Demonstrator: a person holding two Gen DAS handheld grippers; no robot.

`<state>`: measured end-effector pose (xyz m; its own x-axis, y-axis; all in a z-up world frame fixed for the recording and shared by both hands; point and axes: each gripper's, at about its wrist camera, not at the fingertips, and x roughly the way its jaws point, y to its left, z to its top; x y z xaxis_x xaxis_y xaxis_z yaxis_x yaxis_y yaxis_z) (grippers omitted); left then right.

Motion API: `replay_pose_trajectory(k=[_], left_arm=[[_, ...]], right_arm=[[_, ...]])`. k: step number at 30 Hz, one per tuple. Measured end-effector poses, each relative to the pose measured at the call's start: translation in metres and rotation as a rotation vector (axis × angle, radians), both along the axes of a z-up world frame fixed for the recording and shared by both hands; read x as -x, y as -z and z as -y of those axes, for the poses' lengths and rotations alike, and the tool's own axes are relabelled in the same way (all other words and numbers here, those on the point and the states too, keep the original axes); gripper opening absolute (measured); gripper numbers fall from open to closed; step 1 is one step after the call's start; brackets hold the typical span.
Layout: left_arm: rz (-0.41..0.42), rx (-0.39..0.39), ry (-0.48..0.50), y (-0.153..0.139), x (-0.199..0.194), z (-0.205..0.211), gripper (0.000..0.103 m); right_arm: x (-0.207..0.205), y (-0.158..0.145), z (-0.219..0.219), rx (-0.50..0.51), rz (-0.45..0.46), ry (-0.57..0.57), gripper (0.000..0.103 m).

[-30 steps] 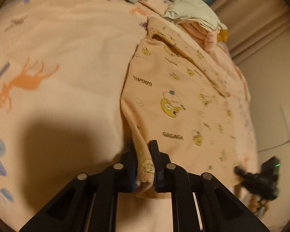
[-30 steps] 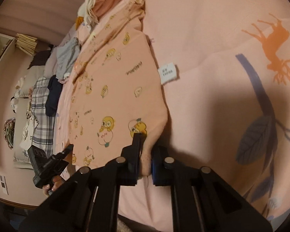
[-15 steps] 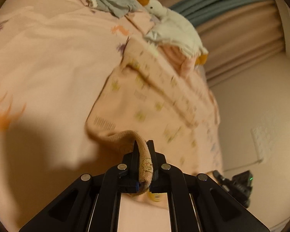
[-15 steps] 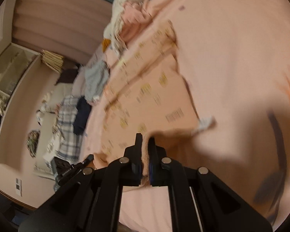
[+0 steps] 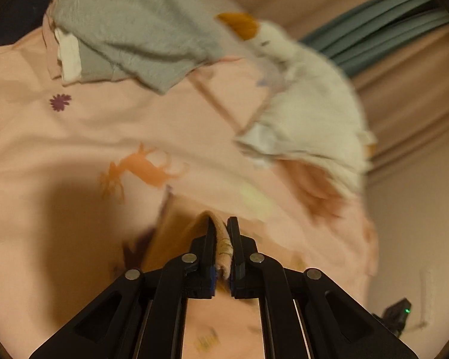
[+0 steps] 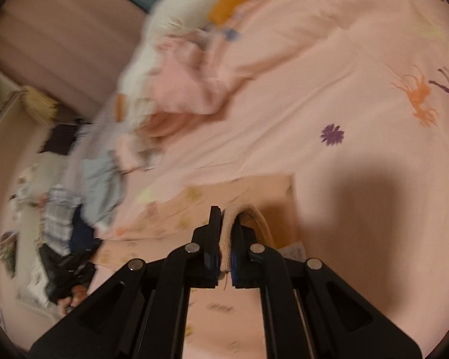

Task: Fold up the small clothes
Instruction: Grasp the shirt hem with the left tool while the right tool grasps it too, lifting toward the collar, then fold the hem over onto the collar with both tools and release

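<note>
A small peach garment printed with yellow chicks lies on the pink bedsheet [image 5: 74,137]. My left gripper [image 5: 221,239] is shut on its ribbed hem [image 5: 223,245], lifted above the bed. My right gripper [image 6: 226,233] is shut on the other hem corner [image 6: 229,227]. The garment's body [image 6: 179,209] folds over beneath both grippers, mostly hidden by them. The left gripper shows at the lower left of the right wrist view [image 6: 66,278], blurred.
A grey garment [image 5: 134,36] lies at the far side of the bed. A white goose plush [image 5: 308,101] rests on pink clothes [image 6: 179,86]. Plaid and dark clothes [image 6: 63,224] are piled at the left. Curtains [image 5: 404,89] hang behind.
Both grippers have lifted the garment's near hem and carried it forward over the rest of the garment, towards the far end. The flat printed front is now out of sight.
</note>
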<state>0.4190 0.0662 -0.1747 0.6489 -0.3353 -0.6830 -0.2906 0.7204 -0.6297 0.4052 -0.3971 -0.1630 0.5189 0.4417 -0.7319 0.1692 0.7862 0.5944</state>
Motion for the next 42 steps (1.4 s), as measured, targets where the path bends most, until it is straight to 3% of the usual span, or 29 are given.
replay_pose_trajectory(k=[2, 3, 5, 6, 7, 9, 11, 12, 14, 15, 16, 18, 21, 24, 26, 28, 30, 32, 33, 34, 35, 36, 37, 39, 42], left_arm=[[-0.096, -0.059, -0.051, 0.02, -0.015, -0.001, 0.006], [-0.138, -0.085, -0.046, 0.024, -0.019, -0.001, 0.013], [-0.129, -0.102, -0.005, 0.022, -0.018, -0.004, 0.023], [-0.106, -0.12, 0.005, 0.015, -0.014, -0.008, 0.034], [-0.077, -0.137, -0.004, 0.006, -0.006, -0.015, 0.042], [-0.012, -0.133, -0.041, -0.014, 0.013, -0.027, 0.049], [0.059, -0.177, 0.016, -0.033, 0.027, -0.022, 0.049], [0.069, -0.256, 0.087, -0.039, 0.034, -0.009, 0.049], [0.035, -0.475, 0.22, -0.041, 0.044, 0.029, 0.031], [0.027, -0.516, 0.274, -0.036, 0.048, 0.047, 0.025], [0.018, -0.497, 0.322, -0.03, 0.049, 0.058, 0.024], [-0.02, -0.445, 0.379, -0.011, 0.04, 0.079, 0.021], [-0.072, -0.475, 0.332, 0.013, 0.015, 0.092, 0.02], [-0.059, -0.452, 0.23, 0.019, -0.013, 0.089, 0.02], [-0.06, -0.414, 0.085, 0.011, -0.023, 0.075, 0.02], [-0.03, -0.303, -0.035, -0.002, -0.013, 0.054, 0.02], [0.04, -0.25, -0.04, -0.018, 0.006, 0.037, 0.02], [0.045, -0.286, 0.03, -0.033, 0.03, 0.029, 0.02], [0.043, -0.287, 0.062, -0.037, 0.046, 0.025, 0.025], [0.034, -0.268, 0.097, -0.04, 0.064, 0.021, 0.043], [0.016, -0.232, 0.122, -0.039, 0.078, 0.017, 0.053], [-0.011, -0.17, 0.134, -0.035, 0.093, 0.015, 0.072], [-0.03, -0.087, 0.134, -0.029, 0.109, 0.011, 0.077], [-0.062, 0.047, 0.149, -0.016, 0.137, 0.01, 0.078], [-0.135, 0.146, 0.203, 0.011, 0.162, 0.021, 0.078]], right_arm=[[-0.02, 0.029, 0.007, -0.003, -0.088, 0.049, 0.009], [-0.025, 0.036, 0.01, -0.012, -0.119, 0.056, 0.011], [-0.027, 0.045, 0.017, -0.042, -0.139, 0.049, 0.017], [-0.025, 0.042, 0.02, -0.041, -0.133, 0.039, 0.021], [-0.019, 0.031, 0.025, -0.007, -0.119, 0.034, 0.033], [-0.007, 0.008, 0.032, 0.116, -0.103, 0.055, 0.061], [0.012, -0.024, 0.028, 0.224, -0.009, 0.034, 0.061], [0.02, -0.036, 0.022, 0.243, 0.049, -0.018, 0.055], [0.038, -0.051, -0.006, 0.309, 0.126, -0.138, 0.036], [0.04, -0.049, -0.018, 0.333, 0.113, -0.161, 0.021], [0.042, -0.039, -0.032, 0.347, 0.059, -0.191, 0.012], [0.039, -0.019, -0.046, 0.298, 0.0, -0.223, 0.009], [0.022, 0.017, -0.06, 0.279, -0.062, -0.215, 0.006], [-0.015, 0.027, -0.062, 0.322, -0.043, -0.173, 0.002], [-0.037, 0.023, -0.049, 0.306, -0.048, -0.079, 0.004], [-0.037, 0.014, -0.023, 0.189, -0.048, 0.058, 0.017], [-0.025, 0.003, -0.006, 0.082, -0.024, 0.077, 0.018], [0.005, -0.019, 0.008, 0.08, 0.004, 0.012, 0.023], [0.019, -0.026, 0.012, 0.106, 0.008, 0.007, 0.032], [0.044, -0.037, 0.019, 0.139, 0.007, 0.012, 0.05], [0.067, -0.041, 0.025, 0.141, -0.006, 0.016, 0.059], [0.082, -0.043, 0.03, 0.125, -0.016, 0.026, 0.069], [0.108, -0.046, 0.038, 0.069, -0.022, 0.046, 0.071], [0.131, -0.037, 0.036, -0.034, -0.054, 0.03, 0.072], [0.16, -0.013, 0.016, -0.146, -0.154, 0.031, 0.072]])
